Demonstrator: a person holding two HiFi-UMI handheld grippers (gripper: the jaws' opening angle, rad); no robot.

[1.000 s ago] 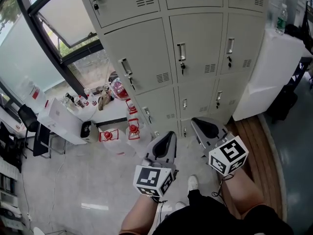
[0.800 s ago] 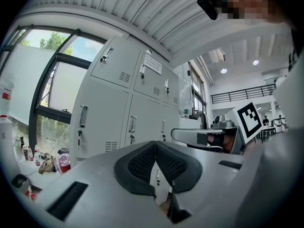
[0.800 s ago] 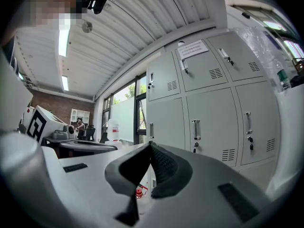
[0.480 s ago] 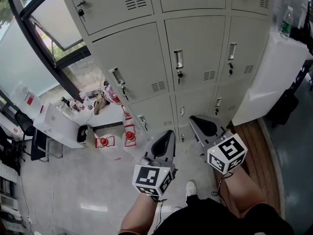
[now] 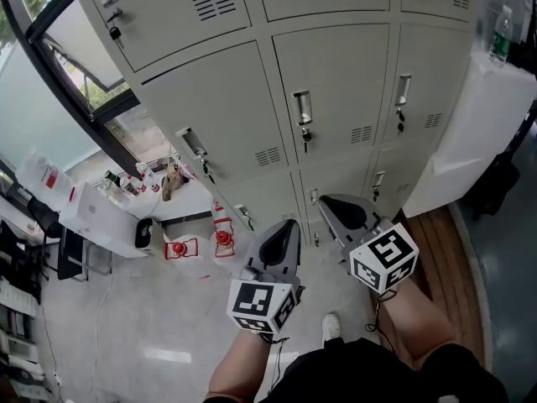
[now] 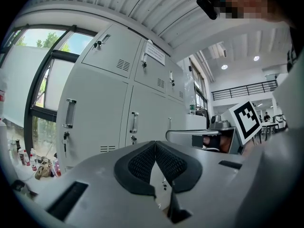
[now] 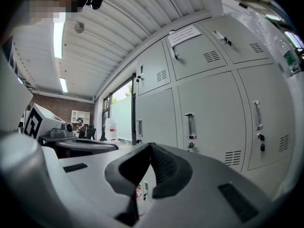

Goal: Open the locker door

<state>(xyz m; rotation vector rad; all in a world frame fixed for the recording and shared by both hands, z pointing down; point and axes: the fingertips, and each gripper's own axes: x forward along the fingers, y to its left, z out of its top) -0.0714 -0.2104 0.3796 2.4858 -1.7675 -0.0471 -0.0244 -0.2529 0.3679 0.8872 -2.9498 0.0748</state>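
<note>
A bank of grey lockers (image 5: 336,82) stands ahead with every door closed. The middle door carries a chrome handle (image 5: 302,107) with a key hanging under it; the same handle (image 7: 190,119) shows in the right gripper view. Both grippers hang low in front of the lockers, well short of any door. My left gripper (image 5: 290,223) is shut and empty, its pads meeting in the left gripper view (image 6: 155,143). My right gripper (image 5: 325,200) is also shut with nothing in it (image 7: 151,145). Other handles (image 6: 70,113) (image 6: 134,122) show beyond the left gripper.
A white cabinet (image 5: 478,133) with a bottle (image 5: 502,36) on top stands right of the lockers. A window (image 5: 50,82) and a low white table (image 5: 109,212) with bottles are at the left. Red items (image 5: 222,238) sit on the floor by the locker base.
The lockers have come nearer and larger in the head view. Both grippers stay shut and keep nearly the same place, the right one slightly higher.
</note>
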